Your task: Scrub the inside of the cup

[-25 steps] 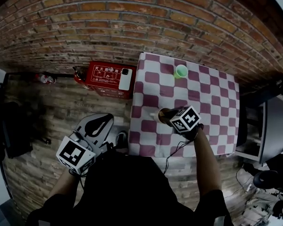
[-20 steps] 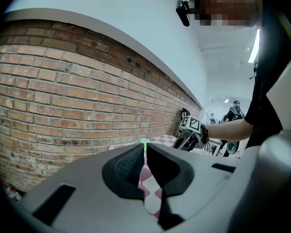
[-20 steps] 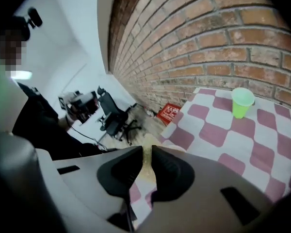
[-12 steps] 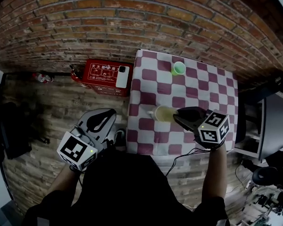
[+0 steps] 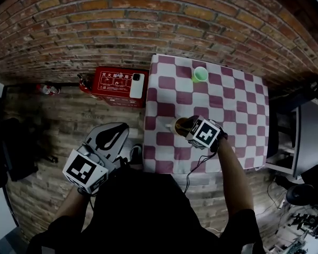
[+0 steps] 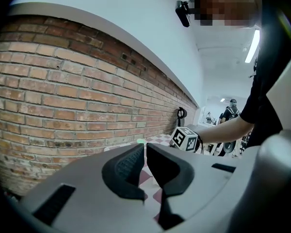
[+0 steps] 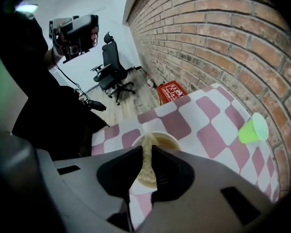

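Clamping a tan scrub pad (image 7: 145,171) in your right gripper (image 7: 146,150), you hold it at the cup (image 7: 169,141) mouth; your left gripper (image 6: 145,153) is clenched, empty.

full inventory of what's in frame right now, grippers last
table: 1, red-and-white checked cloth, against the brick wall
pale cup: 1, cream, near-left part of the table
green cup: 1, green, far edge of the table by the wall
scrub pad: 1, yellowish, tip at the pale cup's mouth
red box: 1, red, floor left of the table
white object: 1, white, on the red box
office chair: 1, black, floor beyond the table
left hand-held gripper: 1, grey, shut, empty, off the table's left
right hand-held gripper: 1, grey, shut on the scrub pad, over the pale cup
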Demonstrator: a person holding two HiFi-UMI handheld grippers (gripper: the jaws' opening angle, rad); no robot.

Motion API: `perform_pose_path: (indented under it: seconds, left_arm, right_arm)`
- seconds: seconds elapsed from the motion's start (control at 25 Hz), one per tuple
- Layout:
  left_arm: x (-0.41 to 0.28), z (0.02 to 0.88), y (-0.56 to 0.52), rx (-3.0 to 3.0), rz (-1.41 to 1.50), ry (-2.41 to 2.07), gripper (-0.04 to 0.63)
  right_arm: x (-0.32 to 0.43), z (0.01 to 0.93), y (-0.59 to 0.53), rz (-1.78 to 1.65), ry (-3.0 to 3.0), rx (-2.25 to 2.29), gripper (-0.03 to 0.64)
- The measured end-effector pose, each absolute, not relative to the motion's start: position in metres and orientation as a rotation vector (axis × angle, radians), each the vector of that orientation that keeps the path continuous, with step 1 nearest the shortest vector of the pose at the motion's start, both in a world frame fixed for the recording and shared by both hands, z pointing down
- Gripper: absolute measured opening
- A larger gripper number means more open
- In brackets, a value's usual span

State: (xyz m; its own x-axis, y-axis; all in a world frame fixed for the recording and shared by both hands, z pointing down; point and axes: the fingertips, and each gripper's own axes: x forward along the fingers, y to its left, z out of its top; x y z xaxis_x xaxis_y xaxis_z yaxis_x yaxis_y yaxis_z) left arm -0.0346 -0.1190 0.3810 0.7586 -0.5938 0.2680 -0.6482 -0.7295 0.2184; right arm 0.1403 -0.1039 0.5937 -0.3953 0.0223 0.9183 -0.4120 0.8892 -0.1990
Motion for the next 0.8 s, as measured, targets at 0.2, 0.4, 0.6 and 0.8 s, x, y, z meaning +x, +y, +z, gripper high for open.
perform_pose_path:
  seconds: [0.2, 0.4, 0.6, 0.8]
  left_arm:
    - [-0.039, 0.382, -0.120, 2.647, 0.262, -0.974, 0.028]
    - [-0.036, 0.380, -0.122, 2.659, 0.248, -0.960, 0.028]
    - [-0.029, 0.379, -0.120, 2.675, 0.241, -0.936, 0.028]
    - [-0.026, 0.378, -0.118, 2.681, 0.245, -0.928, 0.028]
  right_arm:
    - [0.140, 0.581, -0.102, 0.636, -1.981, 0.289, 0.071]
    - [0.144, 0.504, -0.106, 0.905, -2.216, 0.380, 0.071]
    - [0.162, 0.441, -0.114, 0.843, -2.371, 0.598, 0.071]
    - [0.153, 0.493, -0.100, 0.393, -2.107, 0.569, 0.071]
